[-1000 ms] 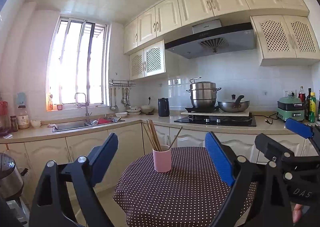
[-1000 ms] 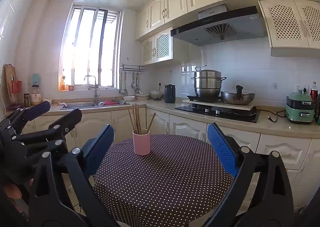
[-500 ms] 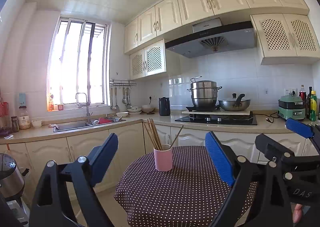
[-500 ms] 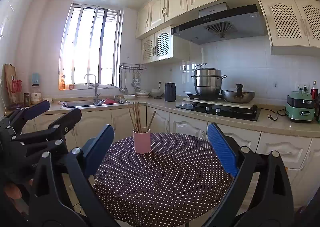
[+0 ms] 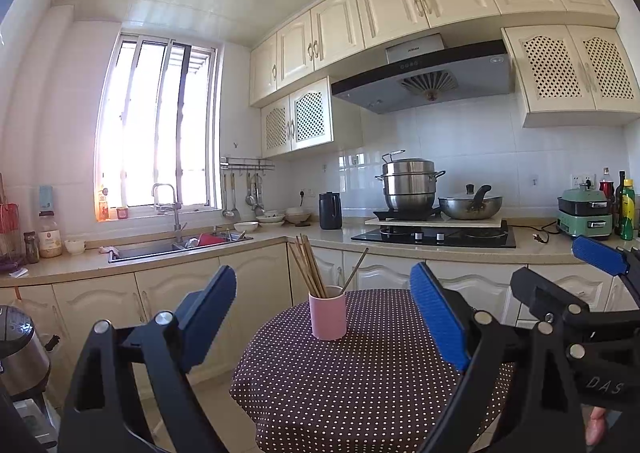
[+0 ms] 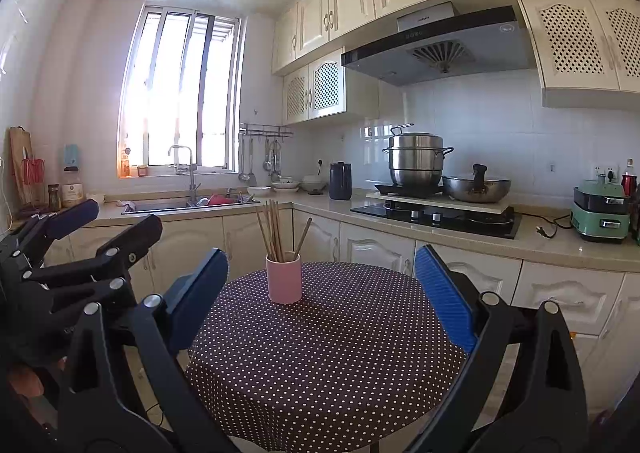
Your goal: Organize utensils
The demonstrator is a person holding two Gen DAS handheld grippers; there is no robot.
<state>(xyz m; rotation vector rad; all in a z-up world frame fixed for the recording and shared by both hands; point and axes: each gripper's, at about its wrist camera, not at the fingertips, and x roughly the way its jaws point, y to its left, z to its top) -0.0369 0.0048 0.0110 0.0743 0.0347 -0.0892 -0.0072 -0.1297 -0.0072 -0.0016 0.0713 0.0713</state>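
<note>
A pink cup stands upright on the far part of a round table with a brown dotted cloth. In the cup stand several wooden chopsticks and one thin leaning utensil handle. My left gripper is open and level, short of the cup, with nothing between its blue pads. My right gripper is open too, empty, and also faces the cup. Each gripper shows at the edge of the other's view: the right gripper and the left gripper.
Behind the table an L-shaped counter carries a sink, a black kettle, a hob with a steamer pot and a wok, and a green appliance. Ladles hang on a wall rack. A cooker stands low left.
</note>
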